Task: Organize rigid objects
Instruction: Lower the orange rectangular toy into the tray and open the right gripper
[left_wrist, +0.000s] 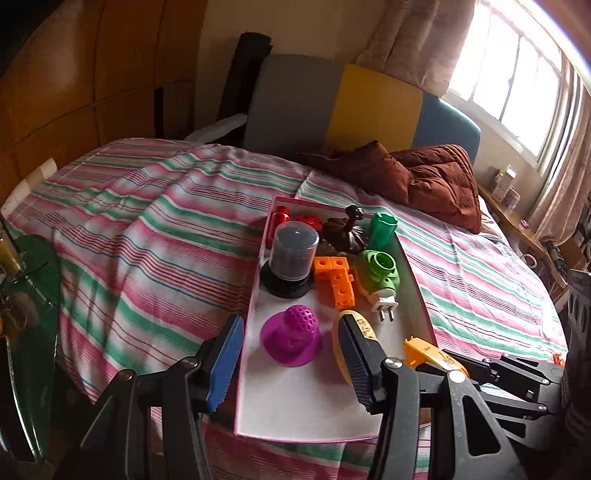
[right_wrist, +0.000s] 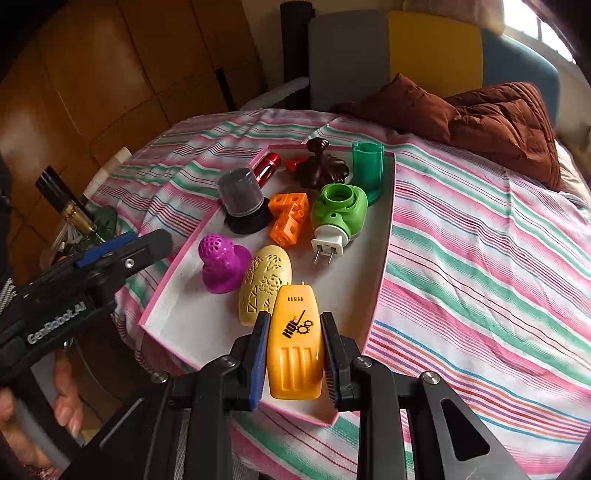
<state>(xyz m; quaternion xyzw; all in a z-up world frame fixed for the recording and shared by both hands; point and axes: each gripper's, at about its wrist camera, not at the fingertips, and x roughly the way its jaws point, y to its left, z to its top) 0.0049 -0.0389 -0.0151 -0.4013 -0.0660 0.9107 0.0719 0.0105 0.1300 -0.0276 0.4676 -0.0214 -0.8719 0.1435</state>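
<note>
The right gripper is clamped on an orange plastic device printed with a black gear logo; both pads press its long sides, its ribbed end nearest the camera and its rounded end pointing away over the tray. It hangs above the near corner of the white, pink-edged tray that lies on the striped bedsheet.

Just ahead and left of these jaws lies a pale yellow patterned oval, close beside the orange device's tip. Further left stands a purple perforated piece. Beyond those sit a green plug-in adapter with its prongs toward the jaws, orange linked cubes, and a clear-domed black-based container. At the far end are a dark brown ornament, a green cup-like tube and red pieces.

The left gripper stands partly open with nothing between its pads. The purple perforated piece sits just ahead of the gap, apart from both fingers; the blue-padded finger is outside the tray's left wall, the other over the yellow oval. A brown quilt lies well beyond.
</note>
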